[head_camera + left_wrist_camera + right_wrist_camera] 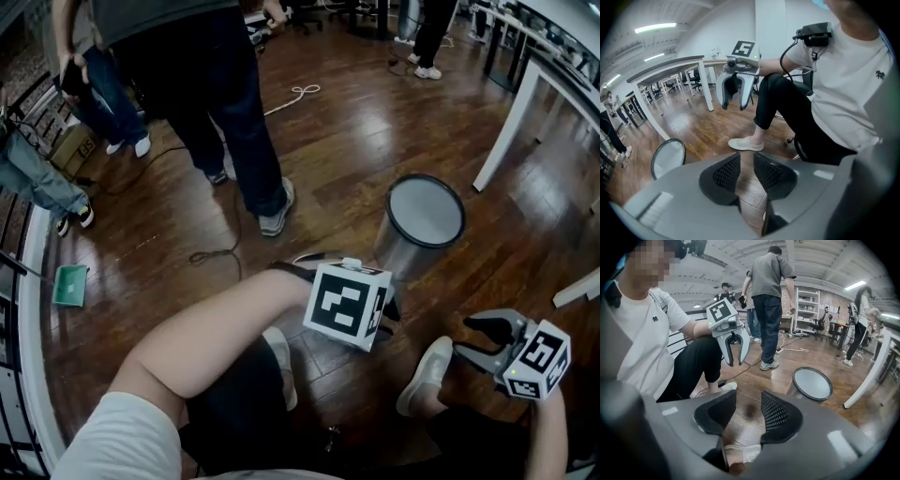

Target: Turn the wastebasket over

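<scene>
Wastebasket (427,214): stands on the wood floor (356,150), long axis vertical, close ahead-left of my left gripper (746,158), farther ahead-right of my right gripper (749,398); both pairs of jaws parted, nothing between them.

In the head view the marker cube (345,305) of the left gripper (386,317) covers its own jaws and the foot of the wastebasket (401,249), the standing people (225,103) are cut off above the waist by the top edge, and the white table (511,122) runs out at the right edge
</scene>
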Demonstrator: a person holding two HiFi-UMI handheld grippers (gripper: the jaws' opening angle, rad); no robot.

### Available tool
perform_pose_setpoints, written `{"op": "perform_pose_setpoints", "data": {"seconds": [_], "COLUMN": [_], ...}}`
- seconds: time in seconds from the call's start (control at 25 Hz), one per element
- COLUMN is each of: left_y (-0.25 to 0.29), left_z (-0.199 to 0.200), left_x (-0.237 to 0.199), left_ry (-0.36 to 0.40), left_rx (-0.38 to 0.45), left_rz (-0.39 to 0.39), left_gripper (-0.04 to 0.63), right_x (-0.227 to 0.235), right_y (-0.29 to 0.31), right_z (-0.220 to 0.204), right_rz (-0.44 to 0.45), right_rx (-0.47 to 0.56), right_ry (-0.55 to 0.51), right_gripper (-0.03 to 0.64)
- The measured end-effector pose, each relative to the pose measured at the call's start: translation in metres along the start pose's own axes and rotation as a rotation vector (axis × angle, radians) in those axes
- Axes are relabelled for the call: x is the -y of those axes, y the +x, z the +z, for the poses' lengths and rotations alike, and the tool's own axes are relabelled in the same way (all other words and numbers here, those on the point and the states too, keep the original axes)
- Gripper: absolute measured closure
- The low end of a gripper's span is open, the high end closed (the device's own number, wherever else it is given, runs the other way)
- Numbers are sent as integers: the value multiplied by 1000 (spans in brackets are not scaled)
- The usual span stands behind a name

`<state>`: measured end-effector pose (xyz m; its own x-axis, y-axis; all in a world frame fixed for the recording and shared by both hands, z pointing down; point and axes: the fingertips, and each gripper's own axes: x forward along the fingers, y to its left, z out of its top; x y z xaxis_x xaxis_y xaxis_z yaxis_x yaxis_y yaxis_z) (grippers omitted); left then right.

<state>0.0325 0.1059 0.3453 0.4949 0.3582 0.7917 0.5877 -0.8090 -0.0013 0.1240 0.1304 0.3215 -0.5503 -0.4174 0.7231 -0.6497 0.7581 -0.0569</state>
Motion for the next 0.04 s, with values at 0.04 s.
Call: {"op": "perform_pose_setpoints", "data": {"seconds": [0.04], "left_y": [4], "left_z": [-1], "left_x": [4], "left_ry": [-3], "left_rx": [-5], "left_rz": [-14], "left_gripper": [506], "right_x": [-2], "right_y": [1], "right_z": [-3], "right_rz": [4], "right_rx": [-9], "right_ry": [7], "right_gripper": [446]}}
